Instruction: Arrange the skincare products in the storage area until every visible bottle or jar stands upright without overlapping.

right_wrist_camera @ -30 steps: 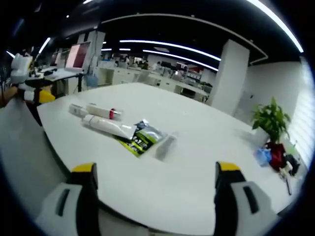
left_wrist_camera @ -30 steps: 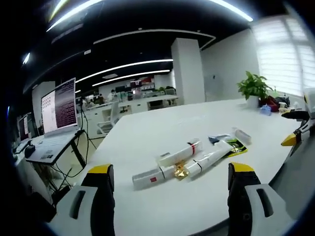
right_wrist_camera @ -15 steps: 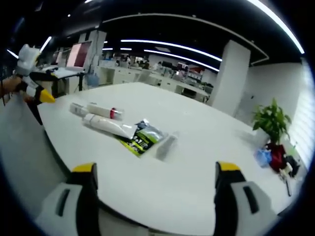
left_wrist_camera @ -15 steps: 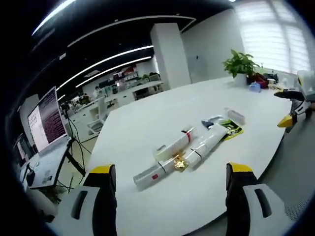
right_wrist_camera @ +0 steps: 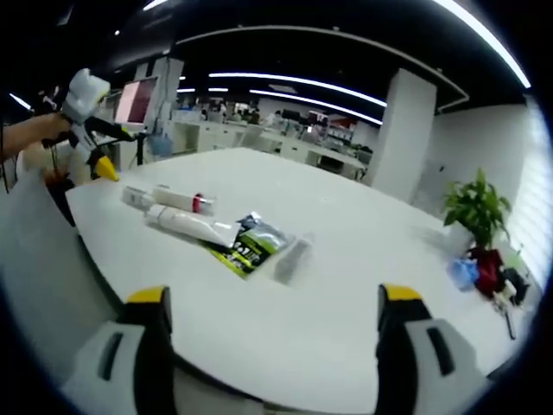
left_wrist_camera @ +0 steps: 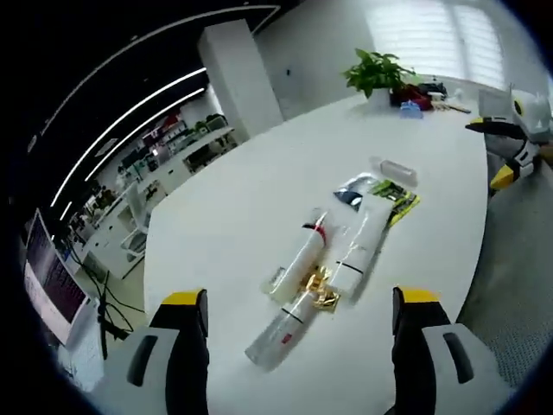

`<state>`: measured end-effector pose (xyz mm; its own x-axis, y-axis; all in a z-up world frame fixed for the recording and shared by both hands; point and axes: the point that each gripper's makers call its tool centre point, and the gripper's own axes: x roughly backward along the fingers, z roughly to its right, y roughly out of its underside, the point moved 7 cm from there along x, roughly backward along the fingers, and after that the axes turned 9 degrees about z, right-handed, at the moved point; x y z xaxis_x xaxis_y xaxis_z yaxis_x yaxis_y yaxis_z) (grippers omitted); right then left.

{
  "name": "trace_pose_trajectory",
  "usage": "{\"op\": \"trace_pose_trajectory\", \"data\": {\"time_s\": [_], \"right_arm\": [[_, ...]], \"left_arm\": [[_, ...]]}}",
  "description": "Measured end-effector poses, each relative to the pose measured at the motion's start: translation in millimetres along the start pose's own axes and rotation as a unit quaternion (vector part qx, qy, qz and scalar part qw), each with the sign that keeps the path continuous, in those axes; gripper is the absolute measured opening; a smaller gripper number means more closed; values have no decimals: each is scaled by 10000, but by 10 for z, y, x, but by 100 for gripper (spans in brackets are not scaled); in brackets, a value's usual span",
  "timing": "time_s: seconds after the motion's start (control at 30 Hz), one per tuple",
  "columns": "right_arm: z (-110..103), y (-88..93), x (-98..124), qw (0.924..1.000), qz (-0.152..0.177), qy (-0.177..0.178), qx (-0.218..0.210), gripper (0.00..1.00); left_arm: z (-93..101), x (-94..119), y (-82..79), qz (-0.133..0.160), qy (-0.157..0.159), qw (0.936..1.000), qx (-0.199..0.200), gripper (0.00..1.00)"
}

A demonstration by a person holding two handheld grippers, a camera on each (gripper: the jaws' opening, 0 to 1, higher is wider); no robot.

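Observation:
Several skincare products lie flat in a loose pile on the white table [left_wrist_camera: 242, 173]. A white tube with a red band [left_wrist_camera: 304, 246] rests beside a second white tube [left_wrist_camera: 359, 242], and a third tube [left_wrist_camera: 281, 333] lies nearest me with a gold wrapper [left_wrist_camera: 318, 290] by it. A green-black sachet [left_wrist_camera: 397, 197] and a small clear bottle [left_wrist_camera: 393, 170] lie farther off. My left gripper [left_wrist_camera: 299, 298] hovers open above the pile. My right gripper [right_wrist_camera: 273, 295] is open, short of the sachet [right_wrist_camera: 246, 251], the clear bottle [right_wrist_camera: 292, 255] and the red-banded tube [right_wrist_camera: 177, 199].
A potted plant [right_wrist_camera: 473, 212] and small items stand at the table's far end. A laptop [right_wrist_camera: 138, 99] sits on a stand past the table's left edge. The left gripper [right_wrist_camera: 91, 130], in a hand, hangs over that edge; the right gripper [left_wrist_camera: 510, 147] shows beyond the table's rim.
The left gripper has risen and tipped down, so its view now looks onto the tubes from above. The right gripper has stayed still. The products have not moved.

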<state>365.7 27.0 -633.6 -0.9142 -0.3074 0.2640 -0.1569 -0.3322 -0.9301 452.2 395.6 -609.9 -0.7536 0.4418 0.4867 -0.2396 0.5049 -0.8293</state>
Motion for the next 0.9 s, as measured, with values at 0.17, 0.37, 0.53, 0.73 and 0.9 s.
{"op": "trace_pose_trajectory", "data": {"time_s": [0.17, 0.37, 0.53, 0.73, 0.9], "right_arm": [[-7, 4, -3, 10000, -17, -27, 46, 99], [5, 18, -5, 10000, -17, -5, -36, 99], [10, 21, -4, 10000, -30, 16, -68, 99], [27, 23, -1, 9999, -19, 72, -118, 99], [37, 26, 0, 9998, -23, 104, -155, 99]], "left_arm": [[-9, -269, -45, -261, 493, 9984, -133, 84], [-106, -570, -56, -491, 941, 9936, -393, 75], [-93, -810, -146, -720, 1271, 9878, -545, 72], [-139, -1117, -166, -1017, 1618, 9804, -482, 64], [-172, -1322, -134, -1265, 1791, 9742, -529, 60]]}}
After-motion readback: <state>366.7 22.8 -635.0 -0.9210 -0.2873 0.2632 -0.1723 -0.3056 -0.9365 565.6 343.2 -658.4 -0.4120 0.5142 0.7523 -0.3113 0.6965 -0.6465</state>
